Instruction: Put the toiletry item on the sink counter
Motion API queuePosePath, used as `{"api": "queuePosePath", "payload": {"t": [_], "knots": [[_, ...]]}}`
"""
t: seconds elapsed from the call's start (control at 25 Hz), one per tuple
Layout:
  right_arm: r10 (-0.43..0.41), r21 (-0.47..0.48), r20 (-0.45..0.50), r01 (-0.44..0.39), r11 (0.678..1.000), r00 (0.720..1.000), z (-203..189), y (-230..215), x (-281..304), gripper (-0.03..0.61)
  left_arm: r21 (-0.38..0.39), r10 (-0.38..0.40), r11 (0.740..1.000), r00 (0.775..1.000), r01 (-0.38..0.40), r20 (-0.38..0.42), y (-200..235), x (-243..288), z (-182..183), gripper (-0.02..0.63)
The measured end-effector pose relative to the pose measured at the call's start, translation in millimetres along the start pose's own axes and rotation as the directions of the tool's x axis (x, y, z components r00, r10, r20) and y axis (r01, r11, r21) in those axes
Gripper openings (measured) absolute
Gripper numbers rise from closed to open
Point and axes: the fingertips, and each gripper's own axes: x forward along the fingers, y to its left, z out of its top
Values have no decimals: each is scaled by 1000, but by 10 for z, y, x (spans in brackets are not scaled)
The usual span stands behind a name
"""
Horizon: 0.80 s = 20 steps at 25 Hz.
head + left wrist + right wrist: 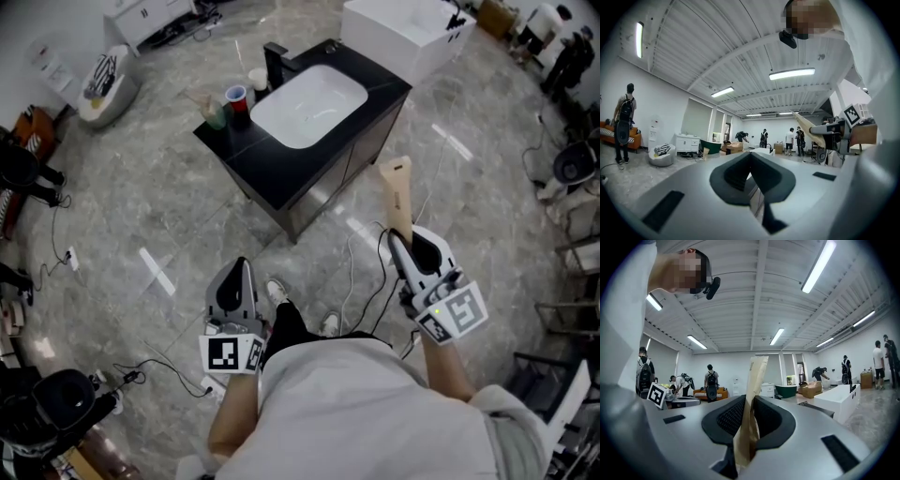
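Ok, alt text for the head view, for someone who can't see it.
Seen from above, the right gripper clamps a tan toiletry packet, short of a black sink counter with a white basin. The left gripper is shut and empty.

Light: bright, from long white ceiling tube lamps (pixel 816 267)
Glare: streaks on glossy grey marble floor (pixel 155 272)
Edges: fisheye bending, dark corners

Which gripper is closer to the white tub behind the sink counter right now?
Right. The right gripper, shut on a tan tube, is straight in front of the white tub; the left gripper hangs further back and leftward.
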Motion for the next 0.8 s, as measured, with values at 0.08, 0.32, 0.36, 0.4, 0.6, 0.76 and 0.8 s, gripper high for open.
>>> {"api": "queuePosePath", "payload": {"t": [0.08, 0.32, 0.36, 0.4, 0.6, 0.76, 0.8], "knots": [[1, -1, -10, -1, 1000, 1000, -3, 11, 112, 72, -4, -16, 1000, 1000, 16, 0, 87, 109, 8, 0], [-1, -2, -11, 1, 1000, 1000, 77, 10, 519, 72, -16, -46, 999, 999, 45, -6, 387, 420, 31, 0], [-1, 4, -12, 1, 1000, 1000, 76, 13, 597, 72, -15, -46, 999, 999, 46, -5, 456, 461, 46, 0], [3, 10, -13, -3, 1000, 1000, 69, 23, 680, 72, -12, -46, 999, 999, 46, -5, 530, 500, 58, 0], [44, 21, -25, -44, 999, 999, 17, 108, 1119, 72, -28, -22, 999, 1000, 22, -15, 933, 638, -1, 0], [61, 10, -37, -60, 998, 997, 20, 149, 1433, 72, -50, -14, 999, 1000, 13, -13, 1191, 748, -64, 0], [66, 6, -39, -66, 998, 997, 28, 166, 1508, 73, -57, -12, 998, 1000, 12, -10, 1257, 780, -78, 0]]}}
